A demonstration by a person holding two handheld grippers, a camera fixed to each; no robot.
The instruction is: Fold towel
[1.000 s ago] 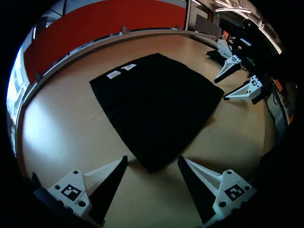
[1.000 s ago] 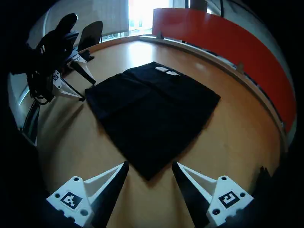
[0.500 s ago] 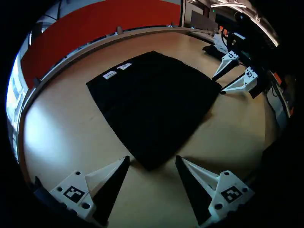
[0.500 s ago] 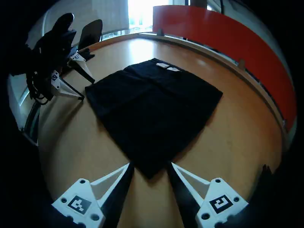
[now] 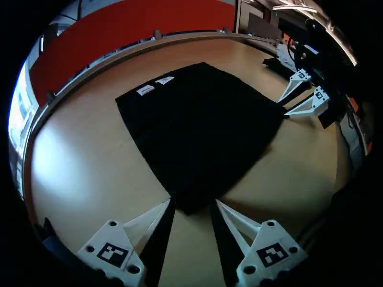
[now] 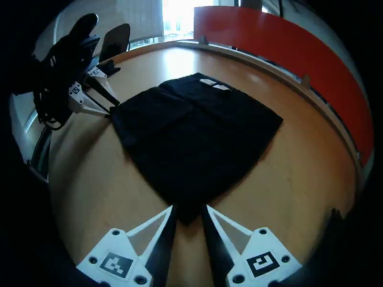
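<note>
The black towel (image 5: 201, 124) lay spread flat on the wooden counter (image 5: 86, 158), with two small white labels (image 5: 155, 85) at its 11 o'clock edge below a red partition (image 5: 119, 24). In the left gripper view, our left tongs (image 5: 191, 208) straddled one near corner at 6 o'clock. They were narrowly apart, with cloth between them but no clear pinch. Our right tongs (image 6: 189, 213) stood the same way over a neighbouring corner in the right gripper view, the gap slimmer. We could not tell whether their pads touched the fabric. A faint crease crossed the towel, and we could not say if it marked a fold. By our reading no fold was under way: both corners sat on the counter. Clamping, lifting and carrying them to the far edge remained.
</note>
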